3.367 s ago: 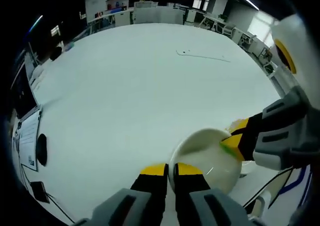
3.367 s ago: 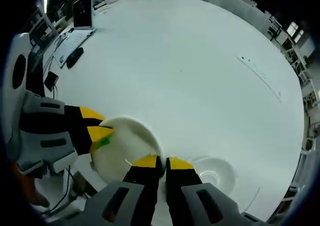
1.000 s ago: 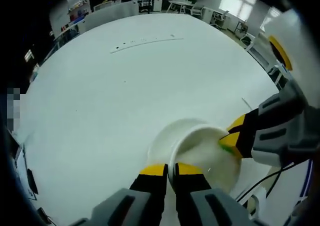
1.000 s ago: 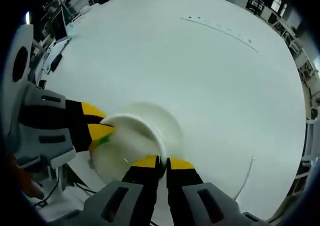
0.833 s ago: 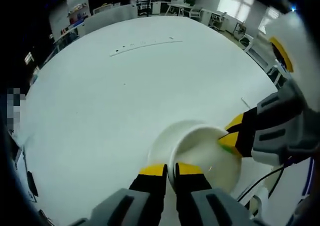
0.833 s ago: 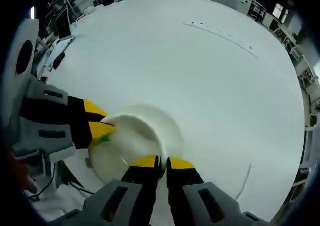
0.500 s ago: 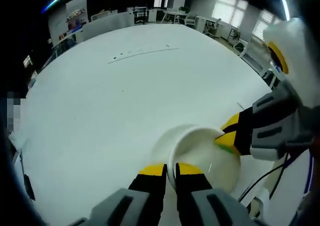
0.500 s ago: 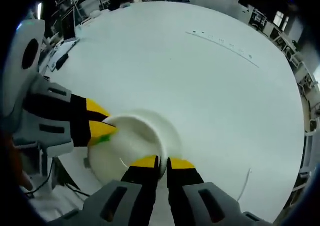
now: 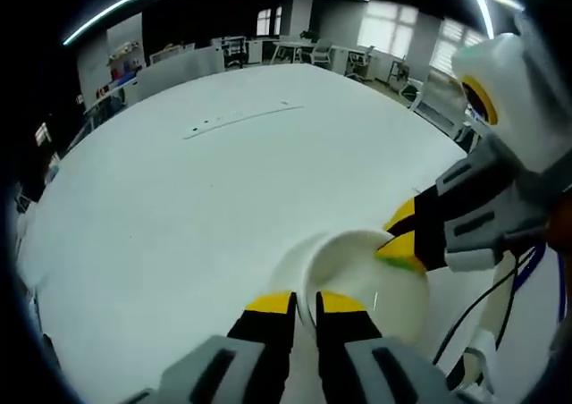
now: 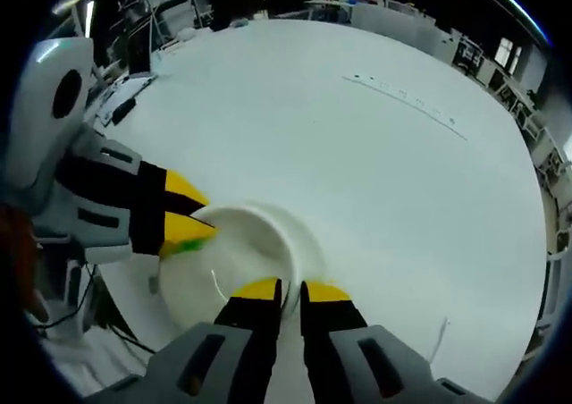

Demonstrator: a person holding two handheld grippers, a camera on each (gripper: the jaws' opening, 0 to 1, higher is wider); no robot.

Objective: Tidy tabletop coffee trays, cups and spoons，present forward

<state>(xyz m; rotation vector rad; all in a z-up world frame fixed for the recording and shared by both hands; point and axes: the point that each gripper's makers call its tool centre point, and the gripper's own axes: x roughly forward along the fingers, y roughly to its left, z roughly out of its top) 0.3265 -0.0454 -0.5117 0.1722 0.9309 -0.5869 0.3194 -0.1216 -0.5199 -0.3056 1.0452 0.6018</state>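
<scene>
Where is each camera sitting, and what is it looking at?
Left gripper view: rides on the left gripper, looking along its jaws at the white cup and white table; the right gripper comes in from the right.
Right gripper view: rides on the right gripper, looking at the same cup; the left gripper comes in from the left.
Both share the cup, table and both grippers pinching the cup's rim.

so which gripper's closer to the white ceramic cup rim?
Neither: both are on it. The left gripper is shut on the near rim of the white ceramic cup; the right gripper is shut on the rim about a quarter turn away.
</scene>
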